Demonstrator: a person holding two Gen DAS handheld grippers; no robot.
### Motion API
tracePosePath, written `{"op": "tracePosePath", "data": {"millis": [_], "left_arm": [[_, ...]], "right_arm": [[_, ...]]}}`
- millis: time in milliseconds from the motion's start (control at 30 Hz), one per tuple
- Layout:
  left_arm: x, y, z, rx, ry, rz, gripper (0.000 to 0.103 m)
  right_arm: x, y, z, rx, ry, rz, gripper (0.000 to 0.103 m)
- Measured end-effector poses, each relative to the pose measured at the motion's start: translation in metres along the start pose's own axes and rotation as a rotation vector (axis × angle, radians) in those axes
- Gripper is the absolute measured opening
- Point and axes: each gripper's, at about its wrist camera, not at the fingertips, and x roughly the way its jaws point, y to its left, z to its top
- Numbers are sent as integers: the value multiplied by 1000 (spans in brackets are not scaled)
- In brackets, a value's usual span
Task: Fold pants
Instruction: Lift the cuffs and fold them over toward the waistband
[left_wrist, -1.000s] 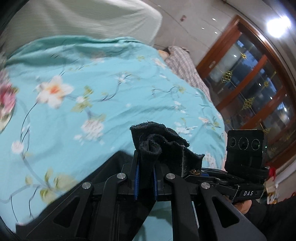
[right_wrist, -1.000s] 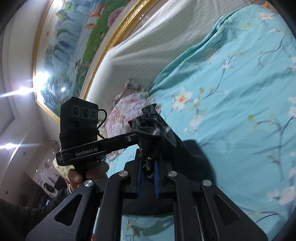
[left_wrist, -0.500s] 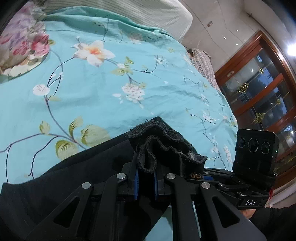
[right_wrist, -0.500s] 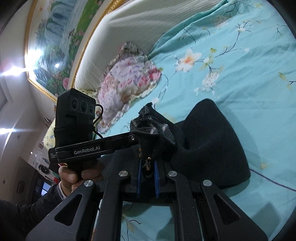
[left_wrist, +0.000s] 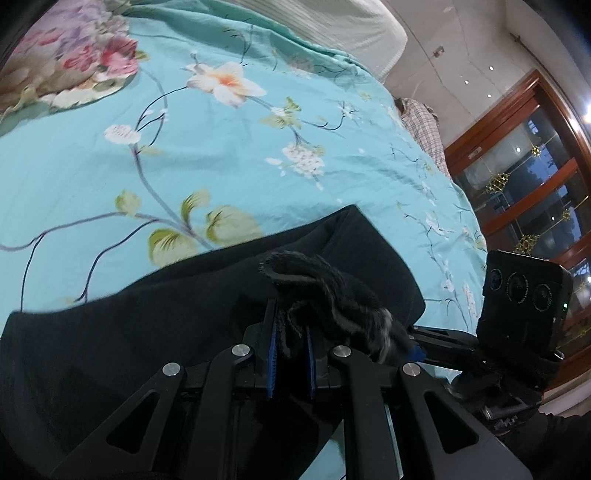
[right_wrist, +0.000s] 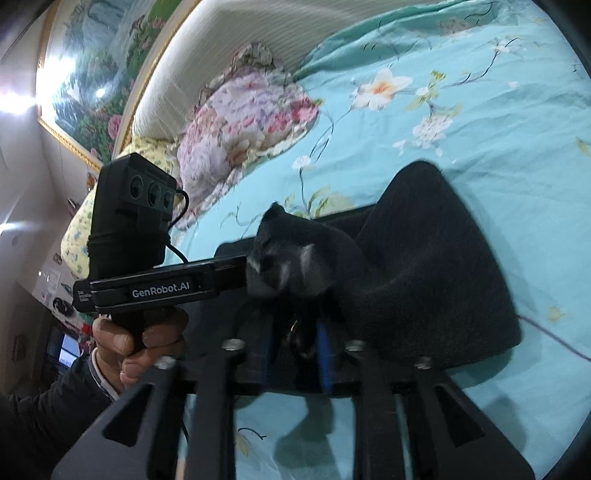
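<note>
Both tongs (left_wrist: 290, 354) (right_wrist: 295, 343) side-by-side, low, w/ pants (left_wrist: 147, 325)

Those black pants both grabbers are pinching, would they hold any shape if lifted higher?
Probably not: the black pants sag and bunch limply between the left gripper and right gripper. The fuzzy-looking edge likely grips well, so slipping seems unlikely.
</note>
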Motion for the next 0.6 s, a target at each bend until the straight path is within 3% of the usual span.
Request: {"op": "tracePosePath", "data": {"millis": [100, 367, 600], "left_arm": [[-5, 5, -7, -17, -7, 21, 12], [-34, 30, -31, -149, -71, 56, 16], [-62, 45, -56, -291, -150, 92, 36]], "right_arm": [[6, 10, -3, -41, 16, -13, 46], [11, 20, -7, -68, 41, -13, 46], [11, 37, -12, -105, 56, 8, 46]]}}
